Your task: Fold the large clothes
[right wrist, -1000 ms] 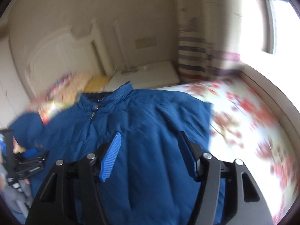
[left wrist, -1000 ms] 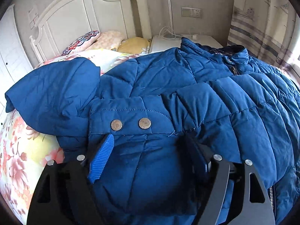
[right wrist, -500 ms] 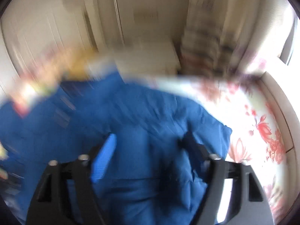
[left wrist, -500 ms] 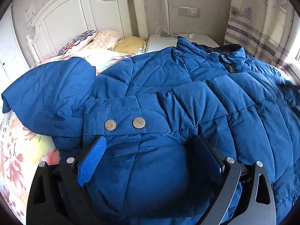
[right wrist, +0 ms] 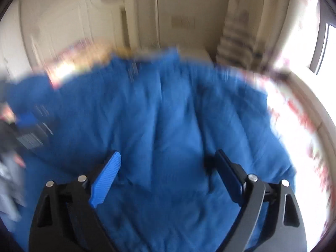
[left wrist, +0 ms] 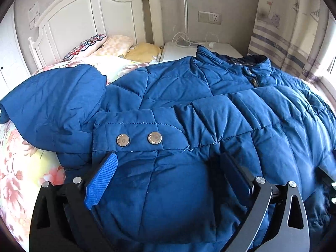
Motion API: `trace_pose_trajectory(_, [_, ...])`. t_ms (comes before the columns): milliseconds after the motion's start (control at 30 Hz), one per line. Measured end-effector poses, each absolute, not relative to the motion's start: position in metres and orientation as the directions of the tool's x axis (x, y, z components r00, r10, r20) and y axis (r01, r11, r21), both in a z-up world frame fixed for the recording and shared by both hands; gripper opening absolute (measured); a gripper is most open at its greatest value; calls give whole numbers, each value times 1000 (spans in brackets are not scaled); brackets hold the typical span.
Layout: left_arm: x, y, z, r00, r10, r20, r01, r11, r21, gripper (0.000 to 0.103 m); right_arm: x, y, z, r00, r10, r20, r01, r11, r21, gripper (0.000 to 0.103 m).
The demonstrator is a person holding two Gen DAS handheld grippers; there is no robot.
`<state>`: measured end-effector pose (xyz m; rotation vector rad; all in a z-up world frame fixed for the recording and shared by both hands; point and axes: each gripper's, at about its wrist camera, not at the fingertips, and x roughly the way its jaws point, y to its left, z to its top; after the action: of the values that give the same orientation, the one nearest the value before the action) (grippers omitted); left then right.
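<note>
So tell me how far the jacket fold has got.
Done: one sleeve lies folded across the blue puffer jacket on the bed, snap cuff on top. In hand: nothing; the left gripper and right gripper are opening over the fabric. Left: the far sleeve, too blurred to judge, and folding the body.

Blue jacket point(left wrist: 210, 109), floral bedsheet point(left wrist: 25, 168)
</note>
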<state>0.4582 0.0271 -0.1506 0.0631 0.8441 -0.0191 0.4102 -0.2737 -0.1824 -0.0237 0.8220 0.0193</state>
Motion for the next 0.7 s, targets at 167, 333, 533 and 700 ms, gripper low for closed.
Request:
trace_pose_trajectory(167, [458, 29, -149, 669, 0, -743, 43, 998, 38, 96, 411, -275, -185, 688, -2, -726, -21, 1000, -23, 91])
trace_pose_trajectory(333, [460, 30, -150, 668, -9, -744, 42, 999, 25, 96, 398, -268, -180, 684, 20, -730, -26, 1000, 3, 92])
trace_pose_trajectory(533, [459, 33, -150, 674, -30, -739, 45, 999, 1, 96, 396, -268, -176, 689, 24, -724, -24, 1000, 10, 93])
trace_pose_trajectory(700, [456, 36, -149, 683, -56, -729, 50, 998, -30, 96, 394, -269, -176, 696, 27, -717, -23, 1000, 15, 94])
